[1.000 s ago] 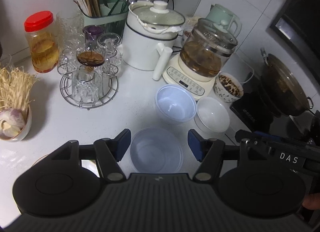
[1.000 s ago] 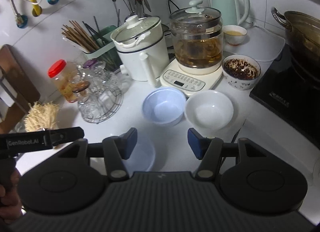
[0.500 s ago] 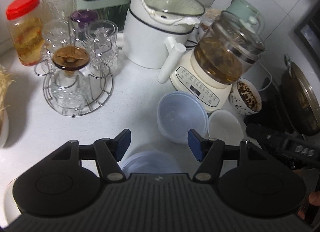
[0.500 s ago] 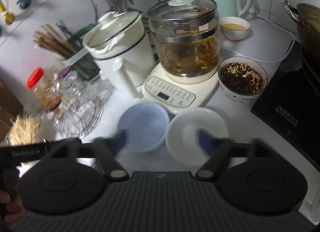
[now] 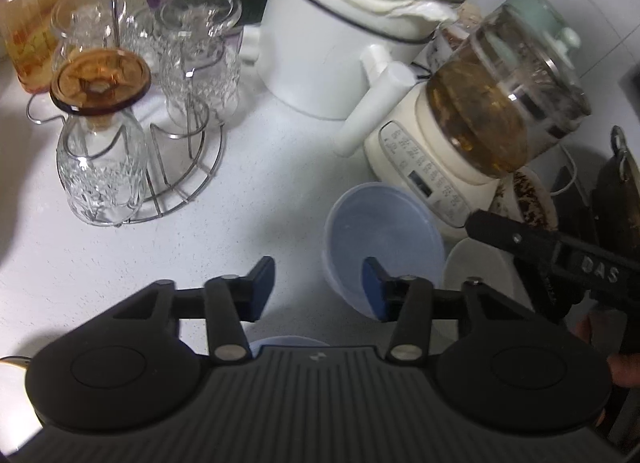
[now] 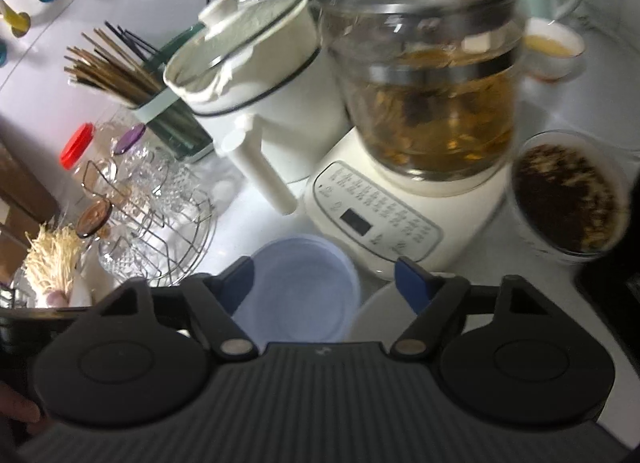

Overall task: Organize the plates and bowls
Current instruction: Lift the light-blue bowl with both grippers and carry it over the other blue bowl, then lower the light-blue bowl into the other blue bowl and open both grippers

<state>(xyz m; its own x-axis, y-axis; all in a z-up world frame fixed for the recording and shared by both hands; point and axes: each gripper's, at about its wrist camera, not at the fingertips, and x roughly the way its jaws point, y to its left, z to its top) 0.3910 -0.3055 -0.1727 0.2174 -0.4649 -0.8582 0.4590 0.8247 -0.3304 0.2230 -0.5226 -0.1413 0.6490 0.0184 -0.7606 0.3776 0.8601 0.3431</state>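
Note:
A pale blue bowl stands on the white counter in front of the tea maker; it also shows in the right wrist view. A white bowl sits just right of it, also in the right wrist view, mostly hidden. A blue plate peeks out under my left gripper. My left gripper is open and empty, its right finger over the blue bowl's near rim. My right gripper is open and empty, above the blue bowl; it also shows in the left wrist view.
A glass tea maker on a cream base and a white pot stand behind the bowls. A wire rack of glasses is at the left. A bowl of dark food and a black stove are at the right.
Both grippers have moved forward and lower toward the bowls. The blue plate has slid almost out of sight under my left gripper. Both stay open.

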